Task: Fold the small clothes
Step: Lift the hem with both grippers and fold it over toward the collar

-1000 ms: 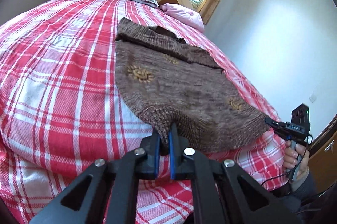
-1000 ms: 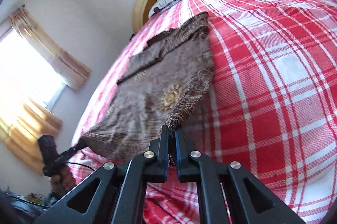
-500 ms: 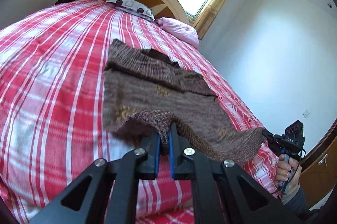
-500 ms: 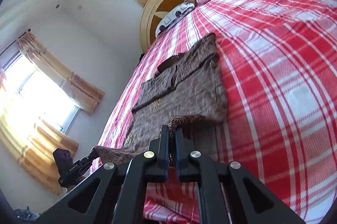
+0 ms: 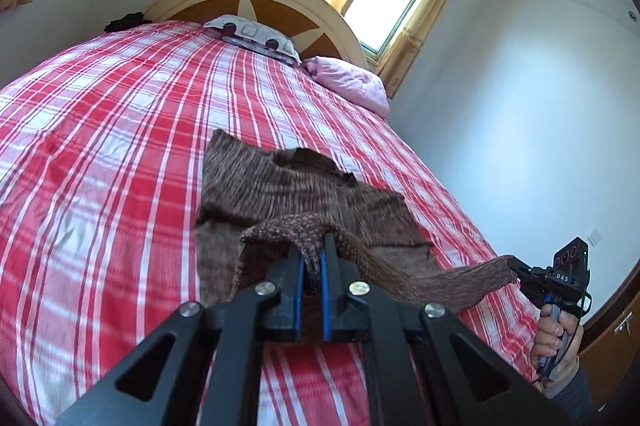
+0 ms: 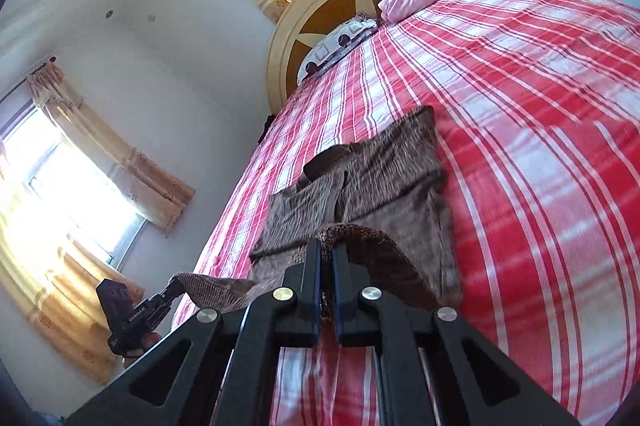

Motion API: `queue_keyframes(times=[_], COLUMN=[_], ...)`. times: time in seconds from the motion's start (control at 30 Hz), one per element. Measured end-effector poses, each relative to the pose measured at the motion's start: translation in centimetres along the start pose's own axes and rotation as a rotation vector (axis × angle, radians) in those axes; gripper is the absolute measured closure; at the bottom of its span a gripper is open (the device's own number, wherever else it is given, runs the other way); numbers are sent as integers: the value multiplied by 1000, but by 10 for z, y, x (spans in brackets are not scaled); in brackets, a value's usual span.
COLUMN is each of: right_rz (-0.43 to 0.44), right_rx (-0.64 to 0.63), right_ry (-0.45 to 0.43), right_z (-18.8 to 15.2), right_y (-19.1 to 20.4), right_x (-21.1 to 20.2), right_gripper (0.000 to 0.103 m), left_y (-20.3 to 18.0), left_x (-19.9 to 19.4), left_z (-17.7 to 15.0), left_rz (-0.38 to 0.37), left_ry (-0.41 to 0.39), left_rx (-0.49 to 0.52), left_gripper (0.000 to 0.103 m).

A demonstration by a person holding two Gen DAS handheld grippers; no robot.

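At the bottom centre of the left wrist view, the left gripper (image 5: 311,260) is pinching the ribbed hem of the brown knit sweater (image 5: 296,194), its jaws pressed together on the fabric. The right gripper (image 6: 326,262), bottom centre of its own view, is clamping the other hem corner the same way.

A second ago the sweater was lying nearly flat, with its sun motifs showing. Now both grippers are carrying the hem up and forward over the body, so the lower half is doubling back and the motifs are passing out of sight. By my reading, the bottom-to-top fold is about halfway along; the hem is not yet laid down near the collar.

The rest of the sweater is lying on the red plaid bedspread (image 5: 100,154) in the middle of each frame, collar end pointing away towards the headboard (image 5: 256,2).

The left view is showing the right gripper from outside at the lower right edge, with the person's hand (image 5: 556,338) around its handle and the hem stretched taut between the two tools. The right view is showing the mirrored left tool at lower left, plus a second curtained window (image 6: 68,186) on the side wall. Farthest off, a pink pillow (image 5: 348,84) and a patterned pillow (image 5: 256,38) are resting by the headboard.
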State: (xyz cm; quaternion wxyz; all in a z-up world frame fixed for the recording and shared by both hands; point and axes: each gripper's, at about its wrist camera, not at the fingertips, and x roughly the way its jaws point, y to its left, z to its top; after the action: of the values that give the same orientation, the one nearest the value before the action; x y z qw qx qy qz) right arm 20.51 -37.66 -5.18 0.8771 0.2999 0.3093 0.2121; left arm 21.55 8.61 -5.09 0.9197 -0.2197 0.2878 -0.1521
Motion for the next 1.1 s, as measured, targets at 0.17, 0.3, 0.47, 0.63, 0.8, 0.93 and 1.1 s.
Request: queue_keyframes(times=[0.17,0.3,0.47,0.63,0.8,0.93,1.1], right_rz=[2,2,-8,-30,-65,-95,-143], right_rx=[-9,-7,10,27,49,74,98], right_ry=[4,4,-7,20,59,73,79], right_z=[25,47,78,103,118,128,138], right_y=[5,7,1,-11,-29,-46,-64], right_x=[24,43,67,103,146,171,194], right_gripper=[99,99,99,99,99,99,99], left_y=[1,3,10,27,52,64,67], left_x=[22,40,65,100,145,170,198], left_z=[24,46,71,87,91,95,103], left_rz=[1,6,24,57,99,110,136], left_ry=[-10,-25,-34,-12,49,80,104], left_rx=[2,3,3,-2,-37,-63,-35], left_gripper=[96,96,96,96,96,96,96])
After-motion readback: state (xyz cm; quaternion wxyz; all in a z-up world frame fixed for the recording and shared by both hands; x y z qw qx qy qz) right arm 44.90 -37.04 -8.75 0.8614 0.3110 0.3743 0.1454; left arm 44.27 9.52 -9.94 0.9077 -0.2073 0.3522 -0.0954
